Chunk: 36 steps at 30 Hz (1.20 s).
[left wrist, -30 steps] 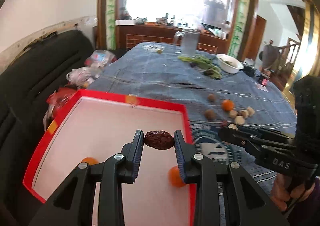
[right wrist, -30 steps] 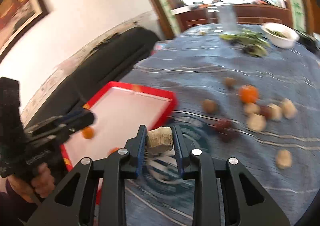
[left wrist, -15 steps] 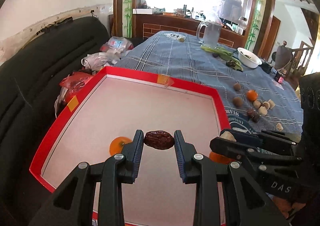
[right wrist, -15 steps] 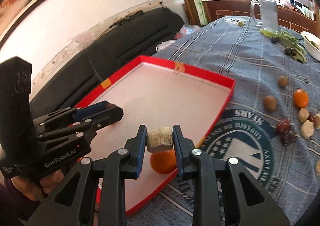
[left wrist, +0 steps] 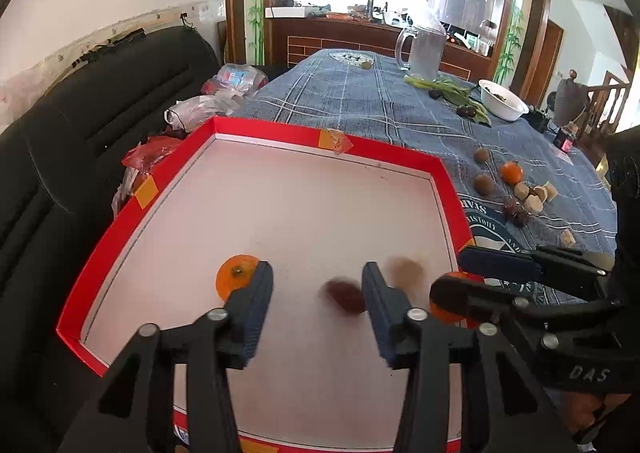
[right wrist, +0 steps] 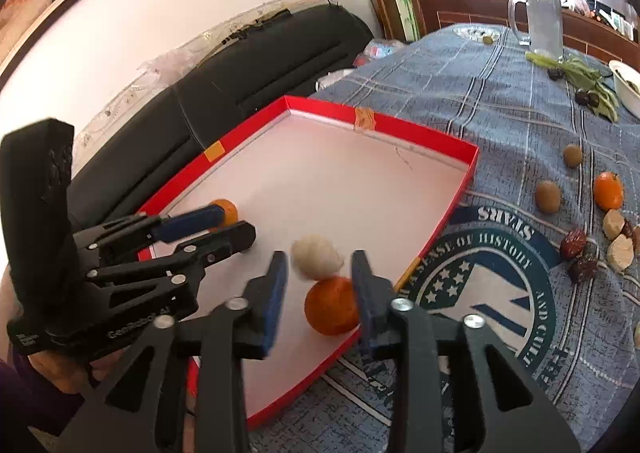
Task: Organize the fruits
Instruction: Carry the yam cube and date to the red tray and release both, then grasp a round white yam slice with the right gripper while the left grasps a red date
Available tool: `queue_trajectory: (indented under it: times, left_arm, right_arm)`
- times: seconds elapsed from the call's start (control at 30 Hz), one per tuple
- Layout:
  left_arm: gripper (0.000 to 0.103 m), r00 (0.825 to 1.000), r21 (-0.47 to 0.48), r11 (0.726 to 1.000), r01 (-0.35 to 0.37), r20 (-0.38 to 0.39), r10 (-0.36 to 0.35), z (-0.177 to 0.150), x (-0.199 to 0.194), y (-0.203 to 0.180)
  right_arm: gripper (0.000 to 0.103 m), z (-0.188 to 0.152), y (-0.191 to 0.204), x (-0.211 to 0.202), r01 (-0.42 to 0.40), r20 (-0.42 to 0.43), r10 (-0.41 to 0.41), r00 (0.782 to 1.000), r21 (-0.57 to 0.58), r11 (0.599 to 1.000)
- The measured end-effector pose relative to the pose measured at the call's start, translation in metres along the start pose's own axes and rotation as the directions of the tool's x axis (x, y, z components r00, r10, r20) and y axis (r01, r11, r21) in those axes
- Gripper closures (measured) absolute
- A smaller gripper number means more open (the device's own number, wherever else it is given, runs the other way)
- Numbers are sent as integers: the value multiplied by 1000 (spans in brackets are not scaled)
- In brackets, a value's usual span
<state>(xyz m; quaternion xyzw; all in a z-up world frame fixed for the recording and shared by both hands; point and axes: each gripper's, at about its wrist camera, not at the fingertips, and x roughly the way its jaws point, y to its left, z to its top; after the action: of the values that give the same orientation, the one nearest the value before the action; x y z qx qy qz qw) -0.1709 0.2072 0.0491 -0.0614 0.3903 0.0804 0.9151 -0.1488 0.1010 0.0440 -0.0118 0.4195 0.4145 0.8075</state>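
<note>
A red tray with a pale floor (left wrist: 280, 137) (right wrist: 472, 169) lies on the blue tablecloth. My left gripper (left wrist: 317, 285) is open above it, and a dark red date (left wrist: 345, 296), blurred, is free between its fingers. My right gripper (right wrist: 319, 277) is open over the tray's near right corner, and a pale fruit piece (right wrist: 316, 256) (left wrist: 405, 271), blurred, lies loose just beyond its fingers. One orange (right wrist: 331, 305) (left wrist: 448, 311) sits in the tray by the right gripper. Another orange (left wrist: 234, 280) (right wrist: 225, 211) lies by the left finger.
Loose fruits lie on the cloth right of the tray: an orange (right wrist: 608, 191), brown round fruits (right wrist: 548, 196), dates (right wrist: 576, 244) and pale pieces (right wrist: 620, 253). A glass jug (left wrist: 425, 53), greens and a white bowl (left wrist: 503, 105) stand farther back. A black sofa (left wrist: 80, 141) runs along the left.
Both grippers have opened. The date has left the left gripper and the pale piece has left the right one; both drop into the tray, blurred.
</note>
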Motion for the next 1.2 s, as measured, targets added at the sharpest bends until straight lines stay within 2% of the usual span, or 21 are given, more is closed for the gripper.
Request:
queue_trajectory:
  times: [0.03, 0.27, 0.53, 0.73, 1.07, 1.2]
  left_arm:
    - [53, 1000, 0, 1000, -2, 0, 2, 0, 0, 0]
    - [47, 1000, 1, 1000, -8, -10, 8, 0, -1, -5]
    - [45, 1000, 42, 999, 13, -20, -13, 1, -3, -26]
    - [40, 999, 91, 995, 37, -22, -35, 4, -7, -53]
    - [37, 993, 238, 965, 113, -18, -112, 14, -11, -120]
    - [37, 989, 273, 951, 145, -37, -140, 12, -10, -140]
  right_arm:
    - [54, -1, -1, 0, -10, -6, 10, 1000, 6, 1000]
    - [52, -3, -15, -19, 12, 49, -14, 999, 36, 999]
    - [50, -11, -64, -50, 51, 96, -67, 993, 161, 986]
    - [49, -25, -101, -86, 112, 125, -143, 982, 226, 968]
    - [49, -56, -163, -131, 249, 97, -294, 951, 327, 912]
    - [49, -61, -179, -135, 288, 66, -329, 942, 345, 893]
